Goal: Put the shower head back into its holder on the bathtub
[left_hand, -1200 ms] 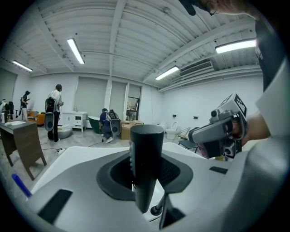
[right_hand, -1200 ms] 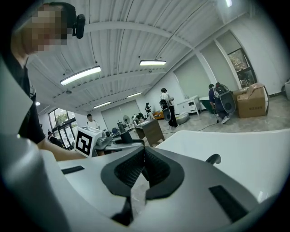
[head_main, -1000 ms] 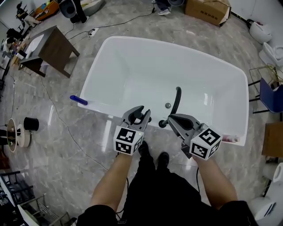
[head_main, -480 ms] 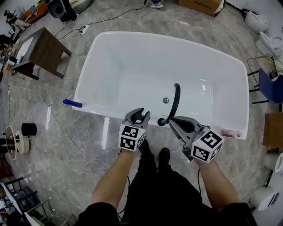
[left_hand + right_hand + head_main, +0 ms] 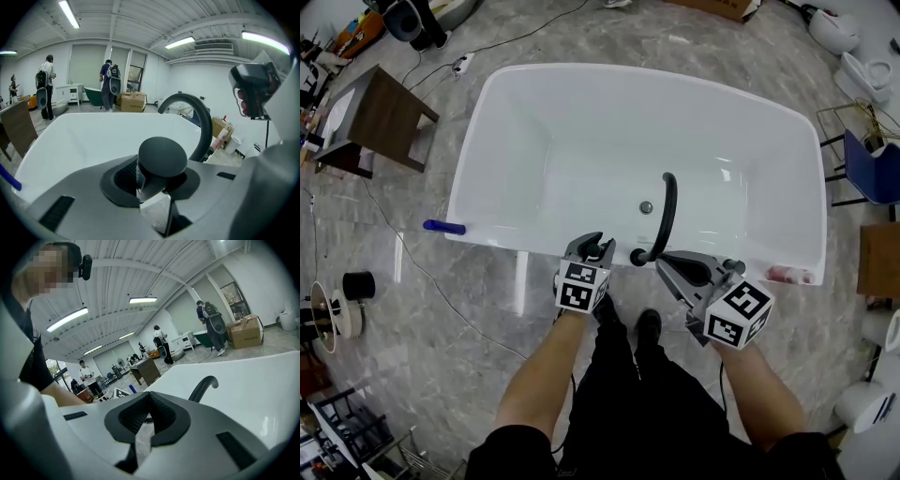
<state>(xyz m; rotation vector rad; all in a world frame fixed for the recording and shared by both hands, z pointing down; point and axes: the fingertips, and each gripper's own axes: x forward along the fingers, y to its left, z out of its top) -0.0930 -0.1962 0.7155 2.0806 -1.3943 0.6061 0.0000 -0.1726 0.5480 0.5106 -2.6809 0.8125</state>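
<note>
Left gripper view: shower head (image 5: 161, 157) sits between the jaws, a dark round cap on a short stem, with the cap standing above the pads.
Left gripper (image 5: 596, 251): jaws part-way apart and clamped on the stem, so this hand carries the load.
Right gripper (image 5: 664, 262): jaws fully together with nothing between them. It is idle just right of the faucet spout's base.
Landmark: faucet spout (image 5: 664, 211), a black arc rising from the near rim of the bathtub (image 5: 581, 141) and curving in over the basin.
Shower head vs spout: just left of the spout's base, at the near rim, close to it but not touching it in the head view.
Long axis: stem looks roughly upright and crosses the jaws, which suits a straight drop.
Holder: not visible in any view. It is probably on the rim under the left gripper, so alignment can't be confirmed.
Nearer hand: left, since it already has the part – the right only needs to stay clear of the spout.
Change, head view: left gripper has come down toward the rim and tipped steeper, with the grip unchanged. The right has barely shifted.
</note>
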